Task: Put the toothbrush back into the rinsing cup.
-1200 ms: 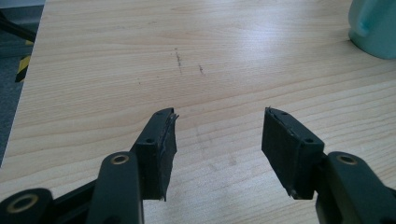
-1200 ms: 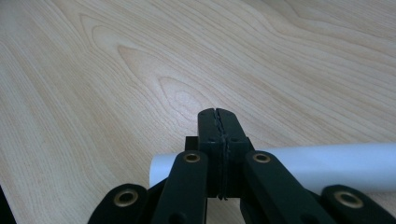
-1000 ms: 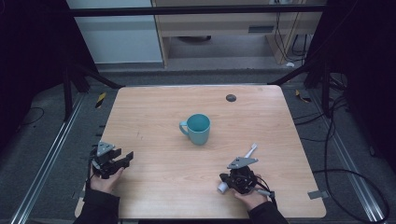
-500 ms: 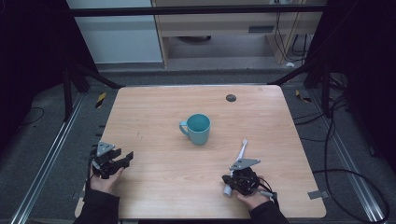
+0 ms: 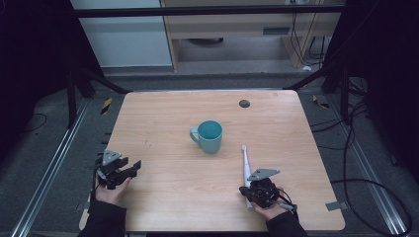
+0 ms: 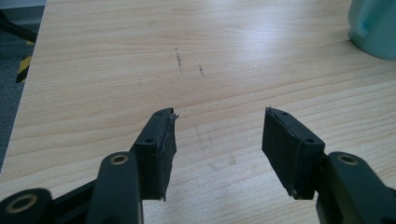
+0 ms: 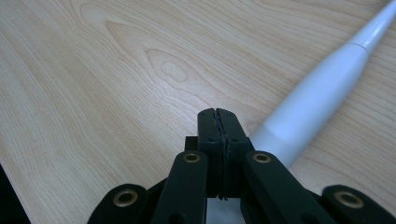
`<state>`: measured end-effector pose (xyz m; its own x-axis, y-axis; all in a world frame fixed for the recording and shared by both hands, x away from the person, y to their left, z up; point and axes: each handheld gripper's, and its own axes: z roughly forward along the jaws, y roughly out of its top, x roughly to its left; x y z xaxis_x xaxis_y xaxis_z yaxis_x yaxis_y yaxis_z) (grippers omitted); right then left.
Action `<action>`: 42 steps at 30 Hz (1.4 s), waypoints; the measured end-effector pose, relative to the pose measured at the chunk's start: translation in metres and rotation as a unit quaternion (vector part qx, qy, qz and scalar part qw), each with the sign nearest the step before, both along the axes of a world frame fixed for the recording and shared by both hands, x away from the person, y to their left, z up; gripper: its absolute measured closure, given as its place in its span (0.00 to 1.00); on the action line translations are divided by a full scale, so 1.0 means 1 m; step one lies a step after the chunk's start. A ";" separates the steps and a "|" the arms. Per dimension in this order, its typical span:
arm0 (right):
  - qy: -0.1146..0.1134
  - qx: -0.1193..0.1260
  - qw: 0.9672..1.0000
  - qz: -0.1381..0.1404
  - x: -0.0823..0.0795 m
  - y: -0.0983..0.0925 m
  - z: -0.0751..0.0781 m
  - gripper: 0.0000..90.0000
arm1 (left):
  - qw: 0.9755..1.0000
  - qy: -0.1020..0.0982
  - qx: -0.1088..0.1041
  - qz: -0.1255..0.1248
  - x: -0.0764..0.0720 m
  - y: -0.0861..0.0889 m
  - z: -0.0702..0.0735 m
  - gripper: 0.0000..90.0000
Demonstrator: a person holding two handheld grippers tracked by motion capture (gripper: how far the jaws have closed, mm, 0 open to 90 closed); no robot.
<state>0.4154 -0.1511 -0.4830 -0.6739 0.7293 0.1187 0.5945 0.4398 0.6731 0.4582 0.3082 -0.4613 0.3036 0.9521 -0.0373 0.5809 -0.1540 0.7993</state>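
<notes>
Room: a dark frame of black posts and rails surrounds the table; behind it stand a pale cabinet (image 5: 131, 34) and a wooden bench (image 5: 237, 24), with cables (image 5: 380, 197) trailing over the grey floor at the right.
Table (image 5: 163, 113): light wood, square, with a small dark round spot (image 5: 244, 103) near its far edge and a few faint scuff marks in front of the left gripper.
Mug (image 5: 209, 136): teal, upright near the table's middle, handle turned to the left in the high view; its inside looks plain teal, and nothing can be made out in it. A corner of it (image 6: 373, 25) shows at the top right of the left gripper view.
Left gripper (image 5: 129, 168): held low over the near left part of the table, jaws spread wide with bare wood between them (image 6: 218, 135); released, grasping nothing.
Right gripper (image 5: 247, 193): near the table's front right edge, jaws pressed together pad to pad (image 7: 218, 122), with nothing between them.
Toothbrush (image 5: 245, 165): white, lying flat on the table, its head pointing away toward the mug's right side, its thick handle end (image 7: 317, 100) just beside the clenched right jaws and passing under them.
</notes>
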 end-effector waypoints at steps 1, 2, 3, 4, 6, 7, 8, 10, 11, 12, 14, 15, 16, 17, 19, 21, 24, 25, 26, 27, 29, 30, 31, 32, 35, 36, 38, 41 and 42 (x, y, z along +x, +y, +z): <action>0.001 -0.002 1.000 -0.004 0.000 -0.001 0.000 0.99 | 1.000 0.000 0.000 0.000 0.000 0.000 0.000 0.49; 0.001 -0.002 1.000 -0.005 -0.001 -0.002 0.000 0.99 | 1.000 0.000 0.000 0.000 0.000 0.000 0.000 0.49; 0.001 -0.002 1.000 -0.005 -0.001 -0.003 0.000 0.99 | 1.000 0.000 0.000 0.000 0.000 0.000 0.000 0.49; 0.002 -0.002 1.000 -0.006 -0.001 -0.004 0.000 0.99 | 1.000 0.000 0.000 0.000 0.000 0.000 0.000 0.49; 0.000 -0.003 1.000 -0.008 0.000 -0.005 0.000 0.99 | 1.000 0.000 0.000 -0.001 0.000 0.000 0.000 0.49; 0.002 -0.003 1.000 -0.009 0.000 -0.005 0.000 0.99 | 1.000 0.000 0.000 0.000 0.000 0.000 0.000 0.49; 0.001 -0.002 1.000 -0.007 0.000 -0.005 0.000 0.99 | 1.000 0.000 0.000 -0.001 0.000 0.000 0.000 0.49; 0.002 -0.002 1.000 -0.007 0.000 -0.005 0.000 0.99 | 1.000 0.000 0.000 -0.001 0.000 0.000 0.000 0.49; 0.003 -0.002 1.000 -0.007 0.000 -0.005 0.000 0.99 | 1.000 0.000 0.000 0.000 0.000 0.000 0.000 0.49; 0.003 -0.002 1.000 -0.007 0.000 -0.005 0.000 0.99 | 1.000 0.000 0.000 -0.001 0.000 0.000 0.000 0.49; -0.004 0.002 1.000 -0.008 -0.001 -0.005 0.002 0.99 | 1.000 0.000 0.000 -0.001 0.000 0.000 0.000 0.49; -0.008 0.006 1.000 -0.011 -0.001 -0.006 0.004 0.99 | 1.000 0.000 0.000 -0.001 0.000 0.000 0.000 0.49; -0.008 0.006 1.000 -0.011 -0.001 -0.006 0.004 0.99 | 1.000 0.000 0.000 -0.001 0.000 0.000 0.000 0.49; -0.012 0.009 1.000 -0.015 -0.001 -0.008 0.005 0.99 | 1.000 0.000 -0.001 -0.001 0.000 0.000 0.000 0.49; -0.023 0.015 0.999 -0.029 -0.001 -0.015 0.010 0.99 | 1.000 0.001 -0.001 -0.001 0.000 0.000 0.000 0.49; -0.024 0.018 0.999 -0.038 -0.002 -0.020 0.013 0.99 | 1.000 0.001 -0.001 -0.001 0.000 0.000 0.000 0.49; -0.023 0.020 0.999 -0.041 -0.003 -0.024 0.014 1.00 | 1.000 0.002 -0.001 -0.001 0.000 0.000 0.000 0.49; -0.021 0.019 0.999 -0.041 -0.005 -0.026 0.014 1.00 | 1.000 0.002 0.000 -0.001 0.000 0.000 0.000 0.49; -0.021 0.019 0.999 -0.041 -0.005 -0.026 0.014 1.00 | 1.000 0.002 0.000 -0.001 0.000 0.000 0.000 0.49; -0.017 0.019 0.999 -0.043 -0.007 -0.027 0.013 1.00 | 1.000 0.002 -0.001 -0.001 0.000 0.000 0.000 0.49; -0.013 0.019 0.999 -0.044 -0.008 -0.027 0.013 1.00 | 1.000 0.002 -0.001 -0.001 -0.001 0.000 0.000 0.49; -0.012 0.019 0.999 -0.043 -0.010 -0.027 0.012 1.00 | 1.000 0.001 -0.001 -0.001 -0.001 0.001 0.000 0.48; -0.013 0.018 0.999 -0.041 -0.011 -0.028 0.011 1.00 | 1.000 0.001 -0.001 0.000 -0.001 0.001 0.000 0.48; -0.009 0.016 0.999 -0.039 -0.015 -0.027 0.010 1.00 | 1.000 0.001 -0.001 0.000 -0.001 0.001 0.000 0.48; -0.006 0.014 0.999 -0.037 -0.018 -0.027 0.008 1.00 | 1.000 0.001 -0.001 0.000 -0.001 0.001 0.001 0.48; -0.006 0.014 0.999 -0.037 -0.018 -0.027 0.008 1.00 | 1.000 0.001 -0.001 0.000 -0.001 0.001 0.001 0.48; -0.004 0.011 0.999 -0.036 -0.019 -0.027 0.007 1.00 | 1.000 0.002 -0.001 0.000 -0.001 0.000 0.001 0.48; 0.001 0.009 0.999 -0.037 -0.019 -0.026 0.007 1.00 | 1.000 0.003 0.000 0.000 0.000 0.001 0.000 0.48; 0.001 0.009 0.999 -0.036 -0.019 -0.026 0.006 1.00 | 1.000 0.003 -0.001 0.000 0.000 0.001 0.000 0.48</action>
